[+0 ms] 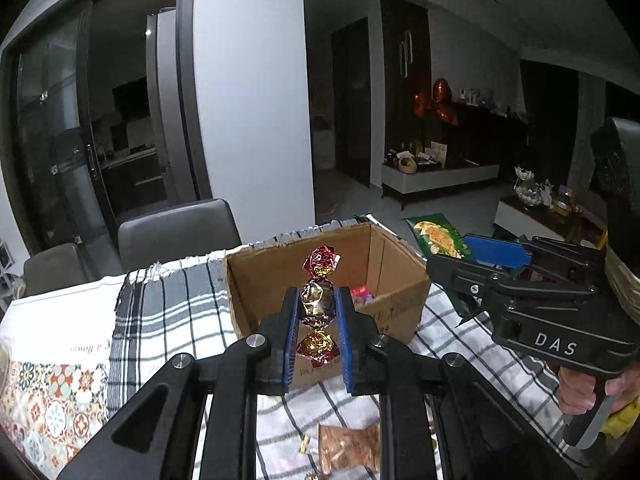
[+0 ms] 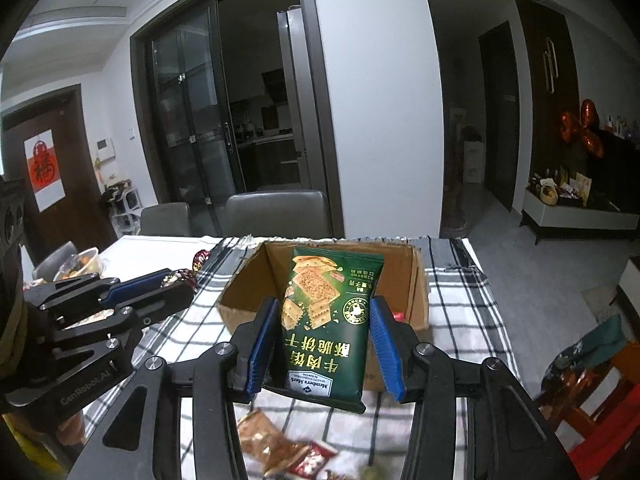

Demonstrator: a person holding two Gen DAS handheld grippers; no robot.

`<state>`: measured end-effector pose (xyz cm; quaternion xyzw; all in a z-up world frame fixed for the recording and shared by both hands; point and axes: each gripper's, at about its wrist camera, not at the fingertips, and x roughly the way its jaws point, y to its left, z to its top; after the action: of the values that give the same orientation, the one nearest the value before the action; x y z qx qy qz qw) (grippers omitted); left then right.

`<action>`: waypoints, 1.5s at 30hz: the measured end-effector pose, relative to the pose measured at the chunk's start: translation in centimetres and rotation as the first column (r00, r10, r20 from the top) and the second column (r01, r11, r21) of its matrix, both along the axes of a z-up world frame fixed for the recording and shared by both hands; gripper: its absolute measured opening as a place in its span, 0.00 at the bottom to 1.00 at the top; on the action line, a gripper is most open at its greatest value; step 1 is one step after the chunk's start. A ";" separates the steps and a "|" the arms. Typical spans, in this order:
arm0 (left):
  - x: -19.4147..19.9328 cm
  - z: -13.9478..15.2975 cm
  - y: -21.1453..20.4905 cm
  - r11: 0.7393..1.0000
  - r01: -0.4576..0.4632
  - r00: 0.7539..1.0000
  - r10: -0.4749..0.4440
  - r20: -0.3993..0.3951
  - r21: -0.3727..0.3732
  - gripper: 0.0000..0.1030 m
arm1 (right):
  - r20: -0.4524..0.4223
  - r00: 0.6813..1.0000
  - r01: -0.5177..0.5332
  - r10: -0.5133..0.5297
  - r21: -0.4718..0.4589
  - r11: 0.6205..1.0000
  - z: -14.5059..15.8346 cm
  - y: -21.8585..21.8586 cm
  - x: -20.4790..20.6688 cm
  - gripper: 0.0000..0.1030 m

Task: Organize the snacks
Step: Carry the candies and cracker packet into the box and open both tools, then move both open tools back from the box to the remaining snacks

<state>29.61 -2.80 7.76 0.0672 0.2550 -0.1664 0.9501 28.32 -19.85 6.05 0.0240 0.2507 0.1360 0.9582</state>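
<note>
My left gripper (image 1: pixel 318 306) is shut on a foil-wrapped candy (image 1: pixel 318 304), gold in the middle with red twisted ends, held just before the near wall of an open cardboard box (image 1: pixel 400 264). My right gripper (image 2: pixel 326 312) is shut on a green cracker bag (image 2: pixel 326 320), held upright over the near edge of the box (image 2: pixel 416 280). The right gripper also shows in the left wrist view (image 1: pixel 452 264) at the box's right side with the bag (image 1: pixel 436 236). The left gripper shows in the right wrist view (image 2: pixel 176 284), left of the box. Pink and red wrappers (image 1: pixel 362 294) lie inside the box.
The box stands on a checked cloth (image 1: pixel 180 308) over a table. Loose snack packets (image 1: pixel 350 446) lie on the cloth near me, also seen in the right wrist view (image 2: pixel 276 446). A bowl of food (image 2: pixel 82 266) sits at far left. Two grey chairs (image 2: pixel 276 212) stand behind the table.
</note>
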 end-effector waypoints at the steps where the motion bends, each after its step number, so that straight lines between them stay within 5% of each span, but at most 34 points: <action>1: 0.4 0.1 0.0 1.000 -0.004 1.000 0.004 -0.004 0.002 0.18 | -0.003 1.000 0.004 -0.004 -0.005 1.000 0.1 0.0 0.6 0.46; 20: 10.9 -1.8 -0.7 1.000 -0.018 0.988 0.016 -0.150 -0.012 0.19 | -0.130 0.992 0.001 -0.003 -0.013 1.000 -1.3 -0.5 10.0 0.46; 23: 11.3 -2.3 -0.8 0.999 -0.033 0.987 0.032 -0.160 -0.005 0.45 | -0.148 0.988 0.031 -0.035 -0.030 0.999 -2.1 -0.7 10.9 0.55; 25: 11.1 -2.4 -0.7 0.998 -0.055 0.988 0.056 -0.143 0.015 0.46 | -0.152 0.987 0.055 -0.060 -0.040 0.998 -2.3 -1.0 11.1 0.67; 45: 0.4 0.5 2.0 0.999 -0.040 0.999 0.040 0.006 0.010 0.47 | 0.012 0.998 0.067 -0.067 -0.034 0.997 0.8 0.9 0.8 0.67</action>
<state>29.99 -0.75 8.23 0.0673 0.2546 -0.1457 0.9536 29.15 -18.93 6.82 0.0150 0.2468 0.0995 0.9638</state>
